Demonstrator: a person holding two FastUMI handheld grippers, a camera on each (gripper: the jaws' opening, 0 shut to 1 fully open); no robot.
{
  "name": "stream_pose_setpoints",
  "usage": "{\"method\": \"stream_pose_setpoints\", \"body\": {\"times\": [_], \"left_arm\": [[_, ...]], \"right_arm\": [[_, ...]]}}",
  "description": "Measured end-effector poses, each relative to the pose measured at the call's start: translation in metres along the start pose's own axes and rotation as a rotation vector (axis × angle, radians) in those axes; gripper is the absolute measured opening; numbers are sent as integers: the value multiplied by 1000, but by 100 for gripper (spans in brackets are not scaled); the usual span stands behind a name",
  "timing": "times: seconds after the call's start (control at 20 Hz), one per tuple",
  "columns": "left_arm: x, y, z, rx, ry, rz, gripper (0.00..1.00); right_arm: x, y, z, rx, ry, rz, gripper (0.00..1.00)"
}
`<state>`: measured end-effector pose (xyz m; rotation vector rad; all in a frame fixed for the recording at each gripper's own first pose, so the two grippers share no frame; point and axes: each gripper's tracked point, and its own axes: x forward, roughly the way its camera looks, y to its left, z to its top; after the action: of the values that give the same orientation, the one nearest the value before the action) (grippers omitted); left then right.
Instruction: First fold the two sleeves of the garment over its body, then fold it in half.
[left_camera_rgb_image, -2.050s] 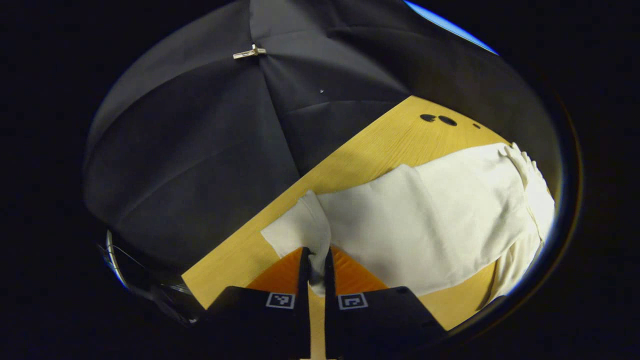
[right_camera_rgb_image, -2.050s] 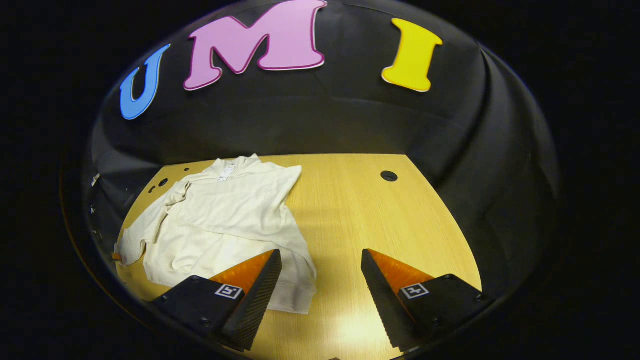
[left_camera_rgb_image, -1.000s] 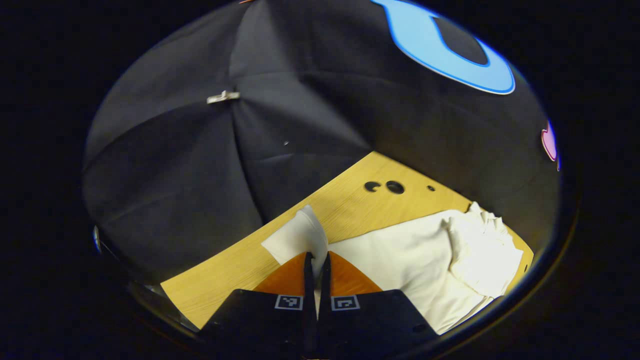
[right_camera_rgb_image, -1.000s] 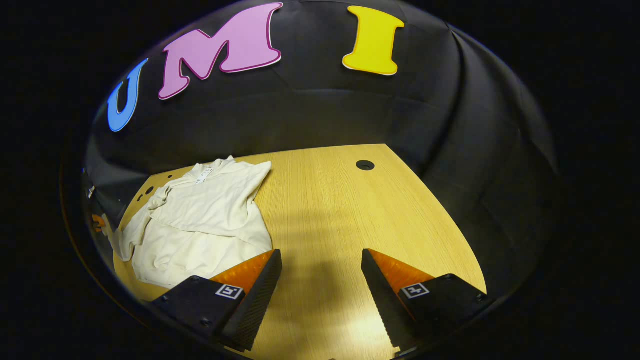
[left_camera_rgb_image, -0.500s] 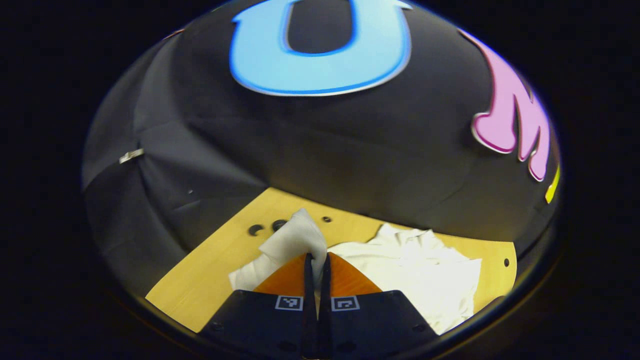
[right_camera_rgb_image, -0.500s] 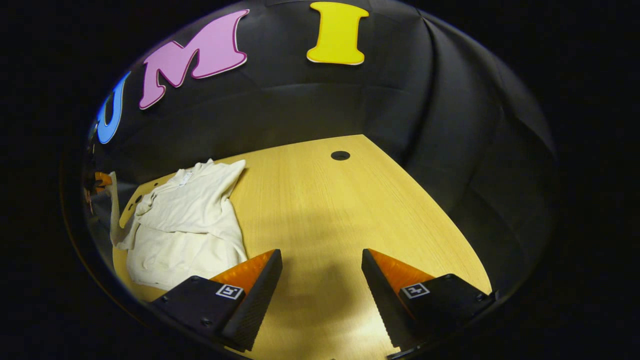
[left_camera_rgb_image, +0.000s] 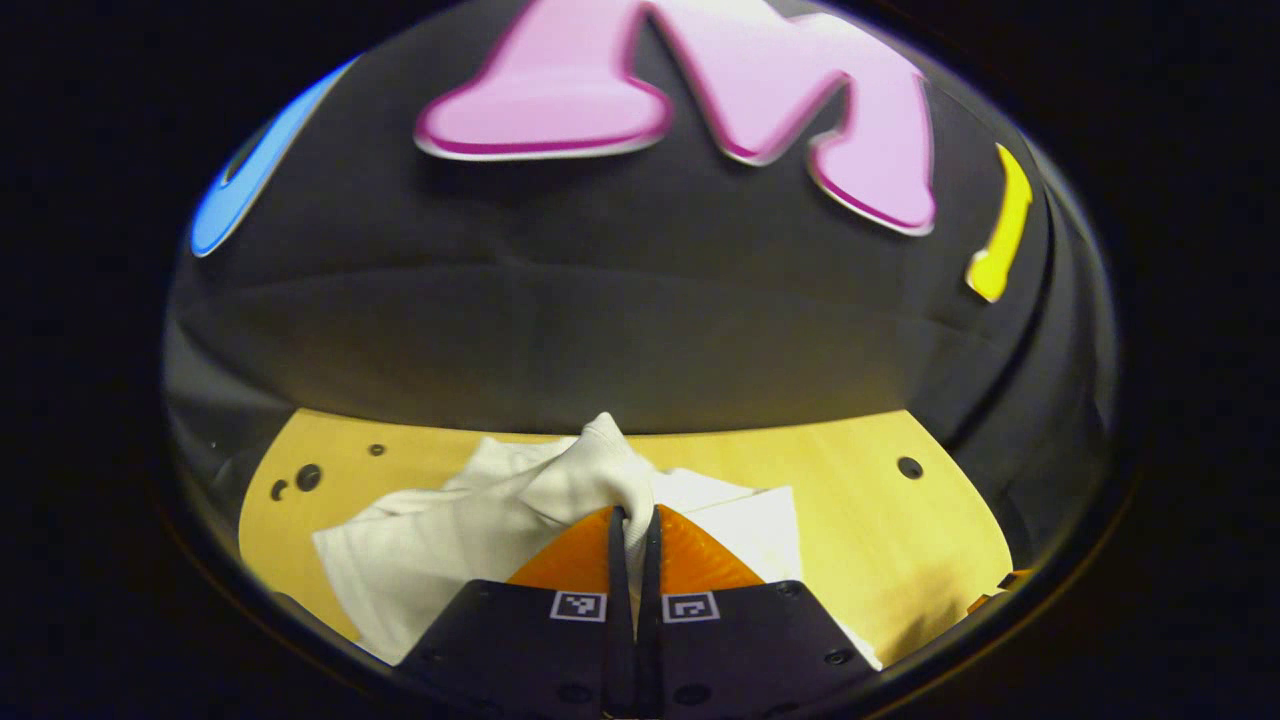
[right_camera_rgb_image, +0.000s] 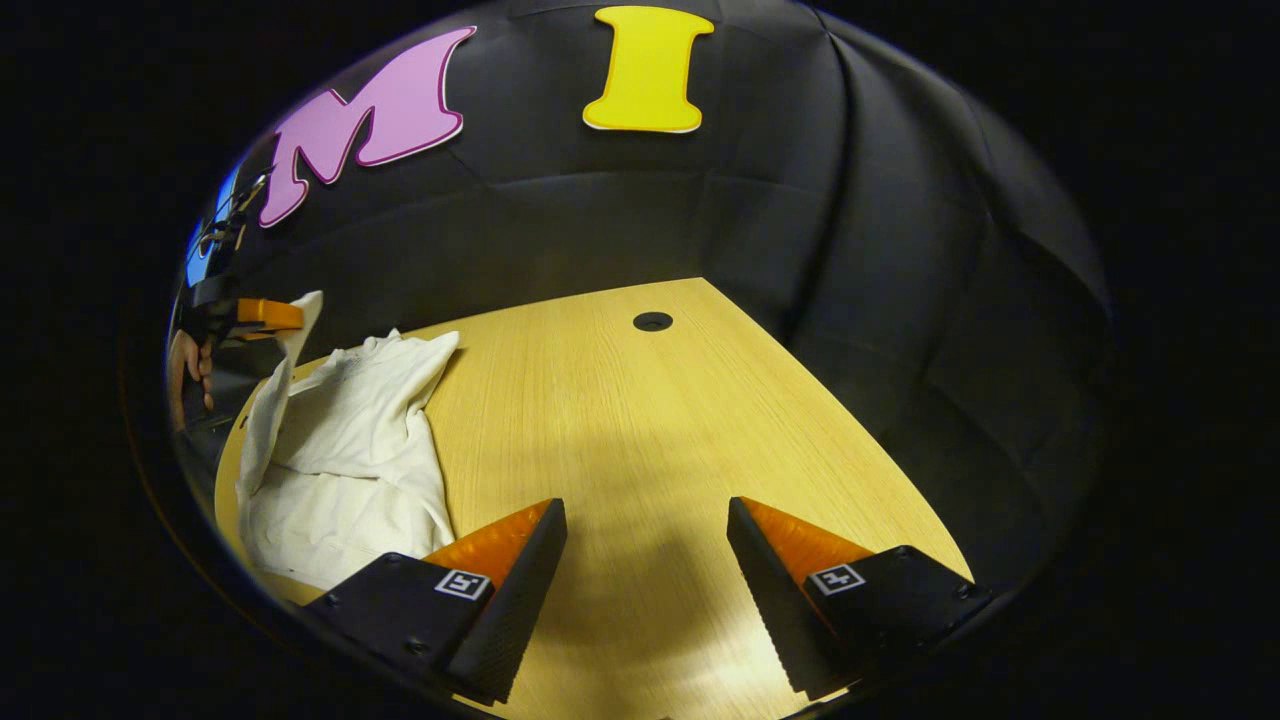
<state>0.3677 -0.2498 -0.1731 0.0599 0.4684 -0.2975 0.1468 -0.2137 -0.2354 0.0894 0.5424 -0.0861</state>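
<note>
A cream long-sleeved garment (right_camera_rgb_image: 340, 450) lies on the left part of the wooden table (right_camera_rgb_image: 640, 420). One sleeve lies folded across its body. My left gripper (left_camera_rgb_image: 630, 520) is shut on the cuff of the other sleeve (left_camera_rgb_image: 585, 480), which it holds raised above the garment (left_camera_rgb_image: 420, 560). In the right gripper view that gripper (right_camera_rgb_image: 285, 315) sits at the far left with a hand (right_camera_rgb_image: 185, 370) behind it, the sleeve (right_camera_rgb_image: 270, 400) hanging from it. My right gripper (right_camera_rgb_image: 645, 540) is open over bare table, to the right of the garment, with nothing between its fingers.
The table has a round cable hole (right_camera_rgb_image: 652, 321) near its far edge and small holes (left_camera_rgb_image: 300, 478) at its left end. Black cloth walls close the table in at the back and on both sides. Bare wood stretches right of the garment.
My left gripper has lifted the sleeve cuff off the table and swung it round over the garment's body. The right gripper has drifted to the right, away from the garment, still open.
</note>
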Motion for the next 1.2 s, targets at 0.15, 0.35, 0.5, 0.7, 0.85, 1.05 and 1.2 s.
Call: {"method": "stream_pose_setpoints", "body": {"times": [0.15, 0.35, 0.5, 0.7, 0.85, 1.05, 1.2], "left_arm": [[20, -55, -19, 41, 30, -129, 6], [27, -84, -34, 43, 57, -206, 15], [16, -82, -30, 36, 27, -216, 55], [-25, -42, -34, 75, 0, -158, 97], [-73, 9, -57, 86, -15, -71, 98], [-139, 84, -117, 14, 70, 45, 98], [-179, 130, -162, -30, 144, 117, 98]], "right_arm": [[3, 14, -4, 26, 14, 29, 99], [6, 27, -13, 70, 39, 50, 99], [5, 40, -19, 75, 56, 80, 99], [3, 60, -27, 45, 78, 130, 99], [1, 79, -33, 40, 102, 167, 99], [-2, 111, -41, 39, 132, 222, 99], [-1, 132, -49, 34, 148, 246, 99]]}}
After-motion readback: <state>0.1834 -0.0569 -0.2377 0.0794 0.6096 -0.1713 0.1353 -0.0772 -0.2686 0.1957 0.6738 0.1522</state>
